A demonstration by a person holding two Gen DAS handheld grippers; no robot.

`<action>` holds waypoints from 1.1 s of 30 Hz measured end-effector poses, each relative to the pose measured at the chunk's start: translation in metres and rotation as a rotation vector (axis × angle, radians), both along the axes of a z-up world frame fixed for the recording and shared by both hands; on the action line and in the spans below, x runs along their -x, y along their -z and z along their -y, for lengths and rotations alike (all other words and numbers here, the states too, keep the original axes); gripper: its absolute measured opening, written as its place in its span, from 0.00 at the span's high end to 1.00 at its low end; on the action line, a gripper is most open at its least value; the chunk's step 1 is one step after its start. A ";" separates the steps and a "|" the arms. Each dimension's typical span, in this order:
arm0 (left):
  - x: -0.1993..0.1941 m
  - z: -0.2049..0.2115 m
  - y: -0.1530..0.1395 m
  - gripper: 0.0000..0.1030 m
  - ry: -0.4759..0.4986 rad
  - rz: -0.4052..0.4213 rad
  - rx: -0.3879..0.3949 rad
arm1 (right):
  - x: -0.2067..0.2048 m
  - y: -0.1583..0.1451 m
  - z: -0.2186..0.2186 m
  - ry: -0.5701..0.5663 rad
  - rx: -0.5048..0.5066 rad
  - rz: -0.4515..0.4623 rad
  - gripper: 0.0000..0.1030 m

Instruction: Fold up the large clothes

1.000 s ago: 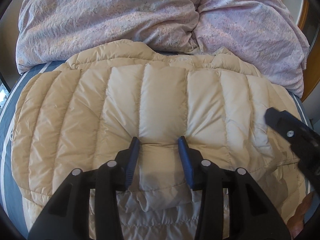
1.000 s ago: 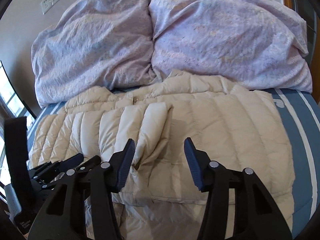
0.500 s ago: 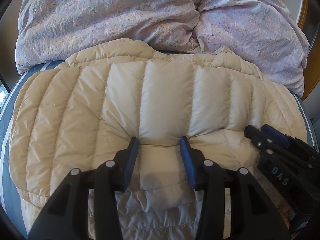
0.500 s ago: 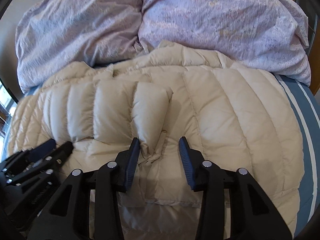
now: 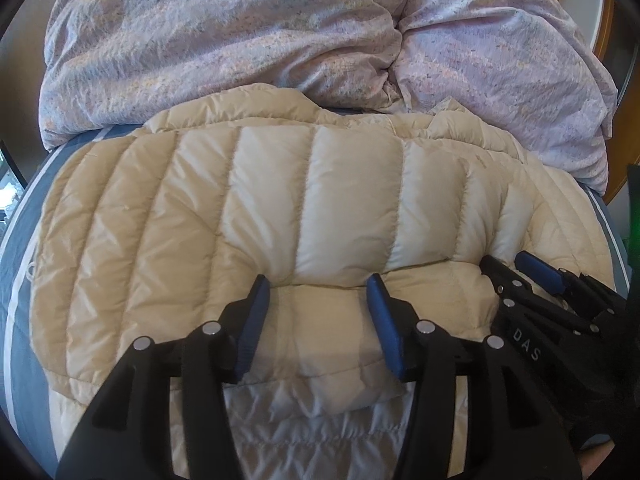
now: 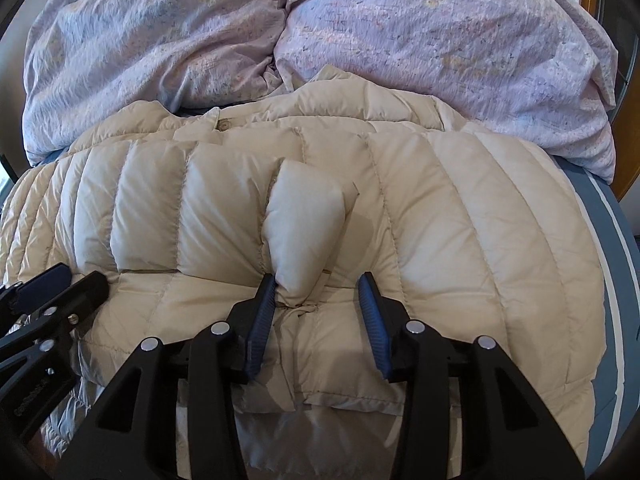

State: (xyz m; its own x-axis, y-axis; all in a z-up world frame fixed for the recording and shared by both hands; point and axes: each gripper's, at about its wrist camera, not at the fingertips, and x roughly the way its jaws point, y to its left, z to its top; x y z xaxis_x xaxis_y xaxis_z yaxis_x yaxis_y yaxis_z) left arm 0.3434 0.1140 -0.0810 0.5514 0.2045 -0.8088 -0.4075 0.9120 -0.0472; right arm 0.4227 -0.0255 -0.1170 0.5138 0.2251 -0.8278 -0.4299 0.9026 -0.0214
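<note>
Looking down at the puffy cream jacket (image 5: 304, 200) spread on the bed (image 6: 612, 216), I see both left gripper (image 5: 316, 284) and right gripper (image 6: 318, 280) spread, pinching nothing; light, slippery, springy, so I'd pinch the stitched hem

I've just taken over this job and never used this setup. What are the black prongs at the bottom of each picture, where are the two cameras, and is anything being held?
Each picture comes from a camera on a hand-held two-finger gripper, looking along its fingers. The left gripper has just been opening, its blue-padded fingers straddling a fold of the cream puffer jacket. The right gripper is open too, a puffed fold by one finger. The jacket lies on a blue striped bed, below a lilac duvet. Nothing looks gripped.
</note>
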 end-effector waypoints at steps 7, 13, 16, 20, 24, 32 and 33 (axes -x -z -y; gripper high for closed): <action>0.035 -0.011 -0.015 0.42 -0.033 0.018 -0.046 | -0.001 -0.004 0.006 -0.010 -0.026 -0.025 0.25; 0.080 -0.031 -0.026 0.34 -0.077 0.025 -0.076 | 0.022 -0.027 0.030 -0.024 -0.061 -0.050 0.11; 0.115 -0.039 -0.030 0.28 -0.080 0.027 -0.055 | 0.042 -0.043 0.056 -0.034 -0.047 -0.134 0.10; 0.171 -0.046 -0.034 0.25 -0.064 0.041 -0.060 | 0.074 -0.062 0.103 -0.052 -0.031 -0.132 0.07; 0.221 -0.054 -0.031 0.25 -0.041 0.020 -0.033 | 0.099 -0.071 0.162 -0.031 -0.031 -0.160 0.07; 0.290 -0.063 -0.017 0.25 -0.074 0.011 0.067 | 0.126 -0.061 0.256 0.103 -0.013 -0.259 0.07; 0.296 -0.063 -0.016 0.26 -0.078 0.013 0.078 | 0.131 -0.058 0.267 0.115 -0.026 -0.278 0.08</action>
